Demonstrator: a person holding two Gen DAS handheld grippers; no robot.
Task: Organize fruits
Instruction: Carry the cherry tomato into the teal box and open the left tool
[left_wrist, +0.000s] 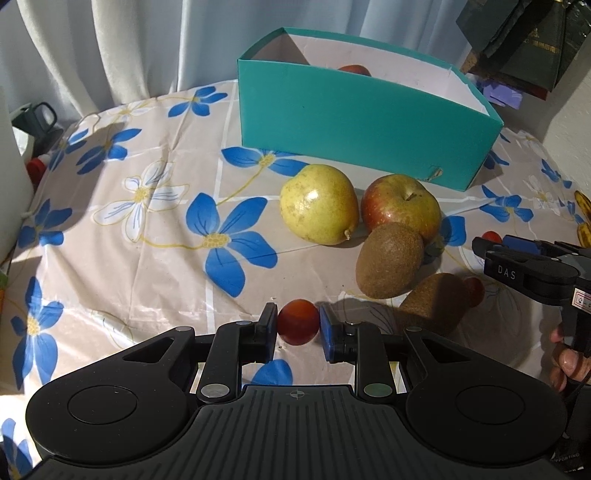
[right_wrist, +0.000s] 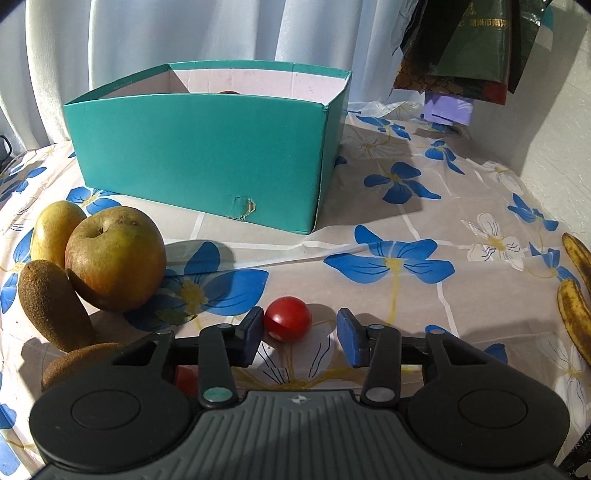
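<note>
**Left wrist view: one cherry tomato gripped, a second between parted pads**

Left wrist view shows the left gripper (left_wrist: 298, 325) clenched on a small, round, dark red cherry tomato (left_wrist: 297, 322), its black pad and blue pad pressed against the tomato's two sides above the beige plastic tablecloth with blue and white flowers (left_wrist: 147, 206). Just beyond lie a yellow-green speckled pear (left_wrist: 319, 204) with a glossy highlight, a red and yellow apple (left_wrist: 400, 205) with a short brown stem, and two fuzzy brown kiwis, one upright (left_wrist: 388, 260) leaning on the apple and one lying in shadow (left_wrist: 432, 304). Behind them stands an open teal cardboard box with a white inside (left_wrist: 365, 127); the top of a red fruit (left_wrist: 354, 69) shows over its rim. A small tear marks the box's near wall low down.

From the right wrist camera, the right gripper (right_wrist: 300, 334) has its pads parted, with a second shiny bright red cherry tomato (right_wrist: 287, 319) resting on the tablecloth between them. The left pad sits against or just beside this tomato, while the right blue pad stands clear of it. Two spotted, browning yellow bananas (right_wrist: 576, 295) lie at the right edge of the cloth. Pale curtains (right_wrist: 184, 33) hang behind the table.
</note>
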